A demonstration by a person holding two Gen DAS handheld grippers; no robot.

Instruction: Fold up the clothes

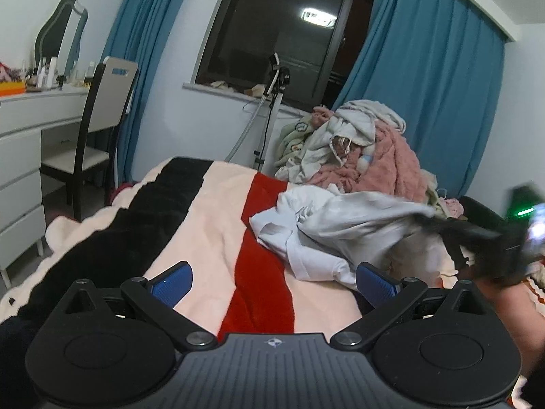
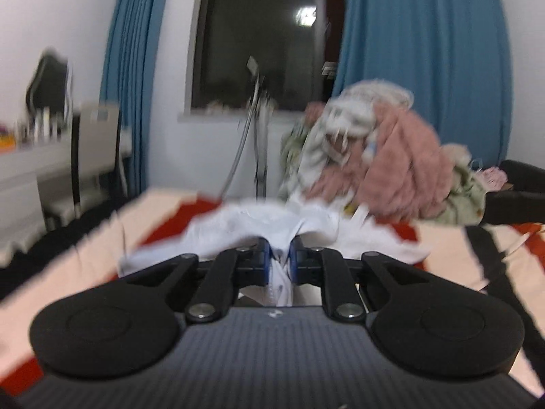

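Observation:
A crumpled white garment [image 1: 320, 228] lies on the striped blanket [image 1: 211, 225] of the bed. My left gripper [image 1: 272, 279] hovers open over the blanket, just left of the garment, with nothing between its blue pads [image 1: 172, 284]. In the left wrist view my right gripper [image 1: 425, 221] reaches in from the right and lifts the garment's edge. In the blurred right wrist view the right gripper [image 2: 280, 255] is shut on a fold of the white garment [image 2: 259, 221], which bunches between the blue pads.
A heap of pink and pale clothes [image 1: 368, 150] rises behind the garment by the blue curtain [image 1: 425, 85]. A tripod stand [image 1: 272, 102] is beside the bed; a chair [image 1: 98, 129] and white dresser [image 1: 24, 143] stand at left. A dark object [image 2: 521, 184] lies at far right.

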